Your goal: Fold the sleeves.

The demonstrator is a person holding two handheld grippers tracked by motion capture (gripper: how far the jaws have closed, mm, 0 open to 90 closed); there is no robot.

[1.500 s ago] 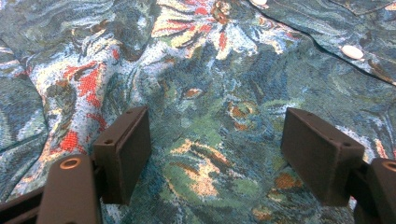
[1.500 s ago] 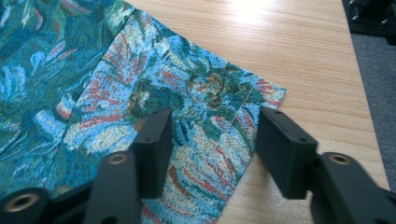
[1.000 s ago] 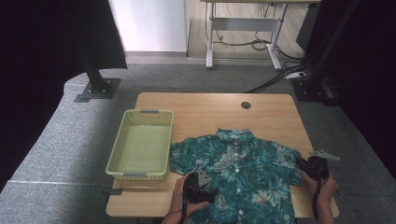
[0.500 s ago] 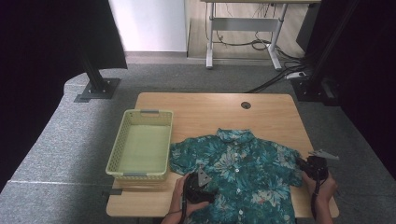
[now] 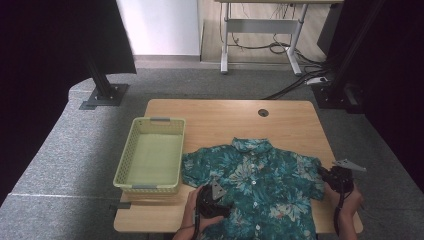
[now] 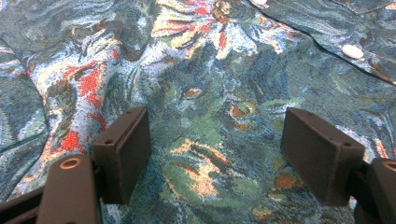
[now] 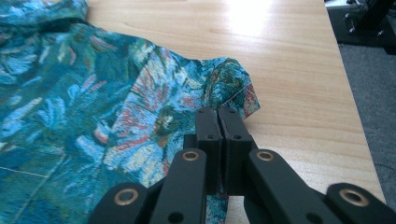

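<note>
My right fingers point(image 7: 218, 122) pinch the shirt's point(image 5: 260, 185) sleeve edge so I can lift and fold it. My left fingers point(image 6: 217, 154) stay spread over the cloth, holding nothing.

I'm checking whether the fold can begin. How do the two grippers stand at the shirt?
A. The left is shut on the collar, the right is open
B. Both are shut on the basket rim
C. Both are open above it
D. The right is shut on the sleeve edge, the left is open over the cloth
D: in the right gripper view the right gripper has its jaws together on the sleeve edge of the shirt, while the left gripper has its jaws wide apart over the cloth.
</note>
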